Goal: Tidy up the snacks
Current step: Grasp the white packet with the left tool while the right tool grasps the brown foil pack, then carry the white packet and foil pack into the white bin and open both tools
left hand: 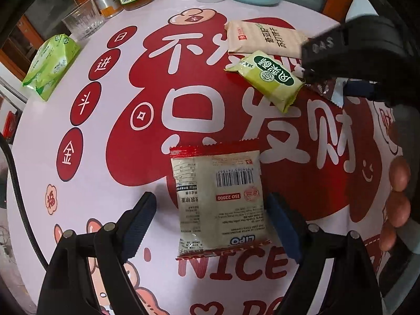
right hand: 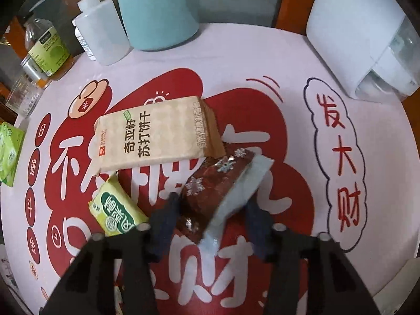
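The left gripper [left hand: 211, 223] stands open astride the red-edged cracker packet [left hand: 219, 202], whose long axis runs six to twelve o'clock, while the right gripper [right hand: 212, 212] clenches the brown snowflake packet [right hand: 210, 186] on the table [right hand: 262, 60].

Cracker pack [right hand: 155, 134] at the middle of the worktop [right hand: 262, 60], small snack bar [right hand: 118, 210] just before it, wrapped cake [right hand: 218, 189] at its right, cup [right hand: 157, 13] behind
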Demonstrator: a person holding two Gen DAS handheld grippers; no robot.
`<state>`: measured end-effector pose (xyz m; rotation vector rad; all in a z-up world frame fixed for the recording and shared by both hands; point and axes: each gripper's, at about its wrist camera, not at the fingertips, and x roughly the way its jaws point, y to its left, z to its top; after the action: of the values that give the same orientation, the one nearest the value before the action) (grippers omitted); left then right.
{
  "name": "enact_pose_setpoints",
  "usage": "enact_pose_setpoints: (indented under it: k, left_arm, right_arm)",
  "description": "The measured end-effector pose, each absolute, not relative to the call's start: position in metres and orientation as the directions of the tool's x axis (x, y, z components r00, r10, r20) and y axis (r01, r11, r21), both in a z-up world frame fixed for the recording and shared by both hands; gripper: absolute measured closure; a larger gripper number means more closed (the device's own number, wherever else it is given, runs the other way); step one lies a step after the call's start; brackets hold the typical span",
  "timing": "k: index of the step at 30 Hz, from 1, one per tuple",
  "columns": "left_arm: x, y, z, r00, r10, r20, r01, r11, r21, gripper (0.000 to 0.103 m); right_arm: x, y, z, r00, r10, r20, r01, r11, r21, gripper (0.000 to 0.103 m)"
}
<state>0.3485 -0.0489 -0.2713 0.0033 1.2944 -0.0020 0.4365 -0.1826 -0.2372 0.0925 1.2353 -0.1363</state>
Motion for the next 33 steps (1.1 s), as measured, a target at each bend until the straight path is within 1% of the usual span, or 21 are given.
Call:
enact_pose_setpoints:
  k: [1, 3, 4, 5, 7, 10, 16, 22, 25, 29, 33]
  left_arm:
    - [0.348, -0.048, -0.272, 0.268, -0.016, -0.963, 0.003, 1.0, -0.016, 0.021]
    - [0.344, -0.043, -0.27, 0.273, -0.021, -0.962, 0.0, 1.0, -0.022, 0.033]
    - [0.343, -0.042, -0.268, 0.276, -0.022, -0.961, 0.002, 1.0, -0.022, 0.044]
    - [0.342, -0.042, -0.267, 0.275, -0.022, -0.961, 0.003, 1.0, -0.022, 0.048]
    - [0.339, -0.039, -0.267, 0.267, -0.025, -0.963, -0.001, 1.0, -0.026, 0.049]
    - [0.333, -0.036, -0.264, 0.267, -0.013, -0.963, -0.006, 1.0, -0.016, 0.058]
    - [0.305, -0.031, -0.245, 0.273, -0.029, -0.962, -0.006, 0.999, -0.032, 0.058]
    - [0.277, -0.036, -0.199, 0.339, -0.041, -0.94, 0.043, 0.999, -0.028, 0.058]
    - [0.257, -0.045, -0.175, 0.371, -0.054, -0.927, 0.082, 0.996, -0.026, 0.058]
    - [0.228, -0.07, -0.146, 0.403, -0.09, -0.911, 0.158, 0.987, -0.028, 0.058]
    - [0.202, -0.103, -0.123, 0.422, -0.136, -0.897, 0.249, 0.968, -0.03, 0.058]
  right_arm:
    - [0.433, -0.184, -0.235, 0.324, -0.045, -0.945, 0.148, 0.989, 0.004, 0.063]
    - [0.425, -0.187, -0.234, 0.321, -0.025, -0.947, 0.144, 0.989, 0.023, 0.066]
    - [0.42, -0.189, -0.233, 0.323, -0.017, -0.946, 0.14, 0.99, 0.03, 0.067]
    - [0.414, -0.19, -0.232, 0.325, -0.015, -0.946, 0.135, 0.99, 0.03, 0.068]
    - [0.401, -0.189, -0.231, 0.332, -0.016, -0.943, 0.121, 0.992, 0.025, 0.069]
    - [0.379, -0.194, -0.228, 0.337, -0.005, -0.941, 0.098, 0.995, 0.03, 0.069]
    - [0.327, -0.194, -0.195, 0.409, 0.023, -0.912, 0.061, 0.997, 0.053, 0.07]
    - [0.256, -0.198, -0.143, 0.514, 0.045, -0.856, 0.047, 0.996, 0.08, 0.07]
    - [0.214, -0.203, -0.122, 0.561, 0.041, -0.827, 0.058, 0.994, 0.088, 0.07]
    - [0.158, -0.223, -0.105, 0.591, 0.059, -0.804, 0.103, 0.984, 0.147, 0.07]
    - [0.107, -0.244, -0.098, 0.605, 0.021, -0.796, 0.173, 0.972, 0.158, 0.07]
